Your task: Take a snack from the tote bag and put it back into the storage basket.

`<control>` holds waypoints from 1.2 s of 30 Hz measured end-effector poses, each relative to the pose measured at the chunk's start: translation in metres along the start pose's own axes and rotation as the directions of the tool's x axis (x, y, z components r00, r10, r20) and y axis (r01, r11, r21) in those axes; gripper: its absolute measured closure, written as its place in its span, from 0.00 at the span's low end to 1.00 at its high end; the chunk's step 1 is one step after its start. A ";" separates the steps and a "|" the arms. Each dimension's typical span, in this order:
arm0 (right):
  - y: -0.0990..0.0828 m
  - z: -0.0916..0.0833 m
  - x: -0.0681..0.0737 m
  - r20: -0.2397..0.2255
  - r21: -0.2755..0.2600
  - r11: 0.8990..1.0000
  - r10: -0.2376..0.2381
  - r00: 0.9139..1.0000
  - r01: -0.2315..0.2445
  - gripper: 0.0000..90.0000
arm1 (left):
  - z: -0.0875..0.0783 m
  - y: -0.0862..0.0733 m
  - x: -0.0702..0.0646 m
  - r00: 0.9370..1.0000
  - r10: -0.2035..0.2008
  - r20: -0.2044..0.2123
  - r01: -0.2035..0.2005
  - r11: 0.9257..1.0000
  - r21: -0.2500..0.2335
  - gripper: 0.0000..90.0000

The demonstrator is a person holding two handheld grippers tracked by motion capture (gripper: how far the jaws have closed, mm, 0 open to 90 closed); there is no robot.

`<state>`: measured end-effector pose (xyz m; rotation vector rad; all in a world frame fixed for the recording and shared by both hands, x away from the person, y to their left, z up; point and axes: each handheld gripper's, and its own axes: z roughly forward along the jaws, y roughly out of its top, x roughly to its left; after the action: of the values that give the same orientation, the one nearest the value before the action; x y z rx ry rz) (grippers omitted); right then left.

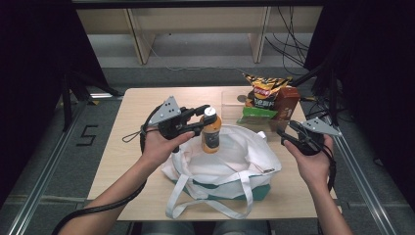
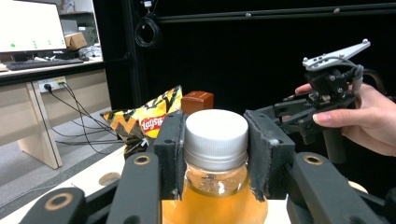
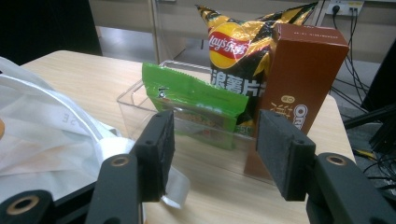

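My left gripper (image 1: 208, 116) is shut on the neck and white cap of an orange drink bottle (image 1: 211, 136). It holds the bottle upright over the open mouth of a white tote bag (image 1: 235, 159). In the left gripper view the pads (image 2: 261, 156) press both sides of the bottle's cap (image 2: 216, 133). My right gripper (image 1: 285, 137) hovers open beside the bag's right edge with nothing between its jaws. In the right gripper view it (image 3: 215, 147) points at a green snack packet (image 3: 196, 100) in a clear tray (image 3: 133, 98).
The clear tray (image 1: 229, 100) at the table's back right holds a yellow crisp bag (image 1: 264, 88), a brown carton (image 1: 288, 100) and the green packet (image 1: 257, 115). The tote's straps (image 1: 205, 203) trail toward the front edge. Bare tabletop (image 1: 127, 147) lies at the left.
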<state>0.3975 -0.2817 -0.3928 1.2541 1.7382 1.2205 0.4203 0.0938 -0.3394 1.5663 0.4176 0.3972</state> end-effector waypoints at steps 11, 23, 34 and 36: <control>0.000 0.000 0.000 -0.022 0.022 1.000 -0.008 1.000 0.009 0.53 | 0.007 0.017 0.002 1.000 0.023 0.012 -0.023 1.000 -0.015 0.66; -0.001 0.000 0.001 -0.020 0.027 1.000 0.002 1.000 -0.001 0.53 | 0.016 0.031 0.007 1.000 0.026 0.012 -0.025 0.999 -0.032 0.66; -0.002 0.001 0.001 -0.019 0.030 1.000 -0.002 1.000 0.003 0.53 | 0.022 0.049 0.005 0.999 0.039 0.024 -0.037 0.997 -0.062 0.66; -0.002 0.000 0.001 -0.021 0.033 0.999 0.002 1.000 -0.001 0.53 | 0.023 0.052 0.005 0.999 0.039 0.027 -0.037 0.997 -0.068 0.66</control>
<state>0.3968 -0.2806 -0.3950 1.2664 1.7796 1.2148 0.4371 0.0751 -0.2883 1.5146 0.3494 0.4143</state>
